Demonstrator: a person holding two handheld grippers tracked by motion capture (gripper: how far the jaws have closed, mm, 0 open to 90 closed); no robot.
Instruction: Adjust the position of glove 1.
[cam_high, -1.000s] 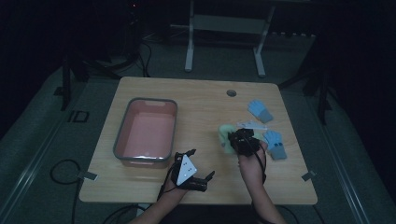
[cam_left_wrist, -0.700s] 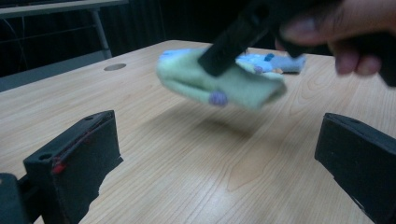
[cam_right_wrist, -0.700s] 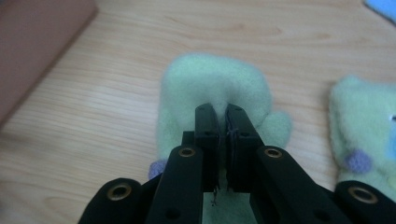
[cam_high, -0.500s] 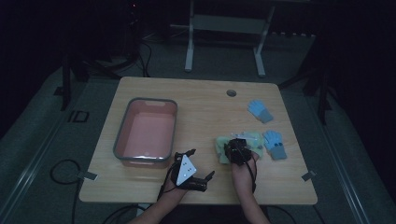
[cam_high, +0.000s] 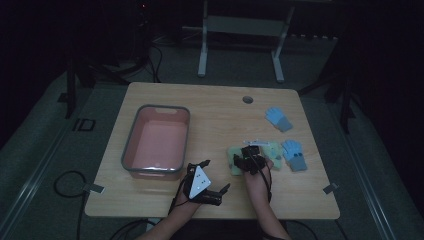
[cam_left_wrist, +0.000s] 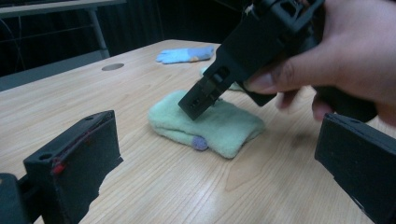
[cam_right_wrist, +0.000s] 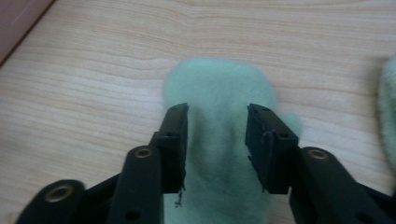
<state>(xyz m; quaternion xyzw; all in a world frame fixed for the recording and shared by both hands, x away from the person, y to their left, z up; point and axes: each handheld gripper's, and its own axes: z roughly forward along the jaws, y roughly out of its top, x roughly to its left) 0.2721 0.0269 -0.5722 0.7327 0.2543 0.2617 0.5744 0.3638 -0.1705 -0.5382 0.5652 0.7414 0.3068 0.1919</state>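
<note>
1. One fuzzy mint-green glove lies flat on the wood-grain tabletop, right of the pink tub.
2. Right hand-held gripper: jaws just opened partway, straddling the glove, pads off the fabric.
3. Left hand-held gripper: wide, empty, low over the tabletop.

A: What carries everything?

B: A pale wooden counter in the middle of the frame, with a round hole near its upper right.

A: What lies on it?

B: A grey tub with a pink inside at centre left. A light green glove lies right of centre, a second green glove just beside it, and two blue gloves farther right.
</note>
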